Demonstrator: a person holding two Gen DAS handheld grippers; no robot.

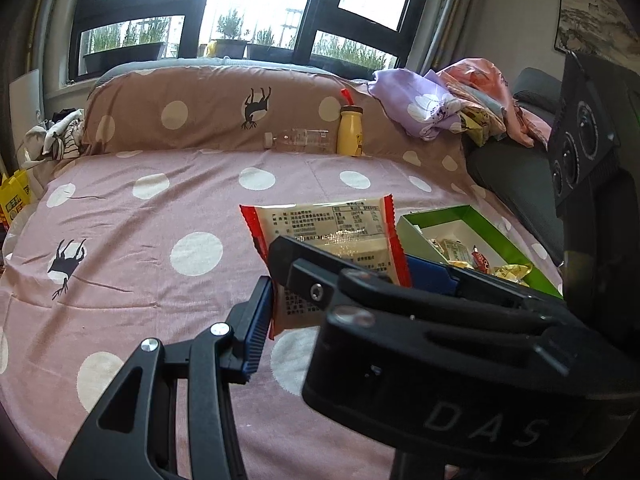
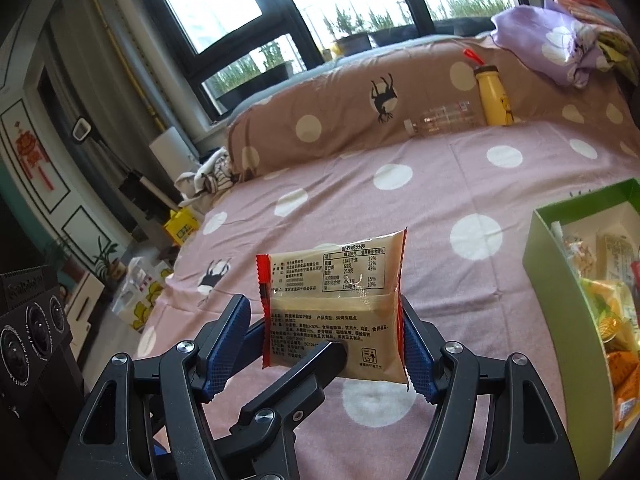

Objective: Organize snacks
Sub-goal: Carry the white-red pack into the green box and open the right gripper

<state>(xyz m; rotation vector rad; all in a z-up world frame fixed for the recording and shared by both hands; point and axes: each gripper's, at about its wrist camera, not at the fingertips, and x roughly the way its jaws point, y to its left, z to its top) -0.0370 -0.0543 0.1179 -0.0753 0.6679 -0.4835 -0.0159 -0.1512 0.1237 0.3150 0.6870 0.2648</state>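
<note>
So the snack packet (image 2: 334, 304) is up in the air over the bed, and honestly both grippers look like they've got a piece of it. The right gripper (image 2: 332, 340) has its jaws about packet-width apart, blue pads pressed on the packet's two red side edges. The left gripper (image 1: 340, 284) comes in from the side, and in its own view one blue pad sits against the packet's lower edge while the other finger is hidden behind the right gripper's body, so I can't tell for sure how tight it's closed. Just off to the right is the green box (image 2: 560, 280), open, with several wrapped snacks already inside. My guess is we're a good way through, with this packet left to drop in. Nothing else loose on the pink dotted bedsheet (image 2: 460, 184) nearby, apart from a yellow bottle (image 2: 494, 96) and a clear bottle (image 2: 442, 120) by the pillow.
</note>
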